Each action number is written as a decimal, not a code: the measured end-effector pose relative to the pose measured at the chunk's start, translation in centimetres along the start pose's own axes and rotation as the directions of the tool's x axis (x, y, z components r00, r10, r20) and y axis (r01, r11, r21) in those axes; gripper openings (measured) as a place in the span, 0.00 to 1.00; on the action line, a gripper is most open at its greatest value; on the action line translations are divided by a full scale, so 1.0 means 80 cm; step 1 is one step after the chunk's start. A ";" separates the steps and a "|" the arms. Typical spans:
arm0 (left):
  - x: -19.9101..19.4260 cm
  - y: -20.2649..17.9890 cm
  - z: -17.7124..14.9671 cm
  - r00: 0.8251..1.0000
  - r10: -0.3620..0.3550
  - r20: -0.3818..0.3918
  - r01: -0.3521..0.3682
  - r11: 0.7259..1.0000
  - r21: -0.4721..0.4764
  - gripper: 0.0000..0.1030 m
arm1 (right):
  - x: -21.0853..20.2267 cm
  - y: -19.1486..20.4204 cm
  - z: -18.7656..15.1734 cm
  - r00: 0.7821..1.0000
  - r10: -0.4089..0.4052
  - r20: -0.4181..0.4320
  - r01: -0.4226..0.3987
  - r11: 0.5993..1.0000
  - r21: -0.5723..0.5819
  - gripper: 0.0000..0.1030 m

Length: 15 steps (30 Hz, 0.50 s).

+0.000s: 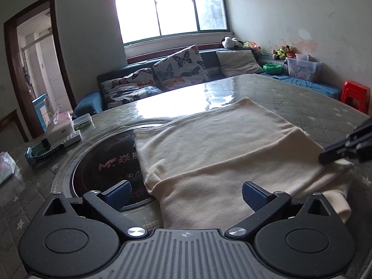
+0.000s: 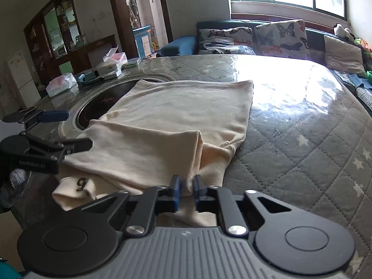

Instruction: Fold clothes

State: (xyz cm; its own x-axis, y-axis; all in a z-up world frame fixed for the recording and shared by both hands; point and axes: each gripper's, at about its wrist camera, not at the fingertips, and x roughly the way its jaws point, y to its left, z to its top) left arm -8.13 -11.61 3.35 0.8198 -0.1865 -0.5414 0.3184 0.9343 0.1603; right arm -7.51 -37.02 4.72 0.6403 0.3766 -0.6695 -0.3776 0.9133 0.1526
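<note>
A cream garment (image 1: 220, 144), partly folded, lies on a round table with a grey quilted cover (image 2: 302, 139). Its far-left part overlaps a black cooktop (image 1: 104, 162) set into the table. My left gripper (image 1: 186, 195) is open and low over the garment's near edge: its right pad (image 1: 254, 196) is above the cloth and its left pad (image 1: 117, 195) above the cooktop. In the right wrist view the left gripper (image 2: 62, 130) stands open at the cloth's left side. My right gripper (image 2: 186, 189) is shut on a pinch of the garment's (image 2: 162, 121) near edge, beside a folded-over flap.
Boxes and plastic packs (image 1: 62, 134) and a watch (image 1: 41, 154) sit at the table's left rim. A sofa with butterfly cushions (image 1: 179, 67) runs behind the table under the window. A red stool (image 1: 355, 95) stands at the right.
</note>
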 end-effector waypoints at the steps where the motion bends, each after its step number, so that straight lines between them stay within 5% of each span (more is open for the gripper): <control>1: 0.001 0.000 -0.002 1.000 0.001 -0.006 -0.001 1.000 0.006 1.00 | -0.003 -0.001 0.002 1.000 0.009 0.002 -0.009 1.000 0.011 0.06; 9: 0.002 0.012 -0.012 0.999 0.006 -0.033 -0.005 0.999 0.041 1.00 | -0.011 -0.004 0.003 0.999 0.022 -0.046 -0.021 1.000 0.022 0.07; 15: -0.003 0.015 0.005 1.000 -0.007 0.002 0.006 0.999 0.032 0.99 | -0.023 0.008 0.017 0.997 -0.032 0.069 0.036 0.997 -0.066 0.10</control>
State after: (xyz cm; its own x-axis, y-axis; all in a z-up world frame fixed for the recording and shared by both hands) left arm -7.73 -10.58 3.99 0.8188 -0.1933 -0.5406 0.3387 0.9230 0.1829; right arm -8.03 -36.88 7.00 0.6967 0.3574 -0.6220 -0.3972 0.9142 0.0803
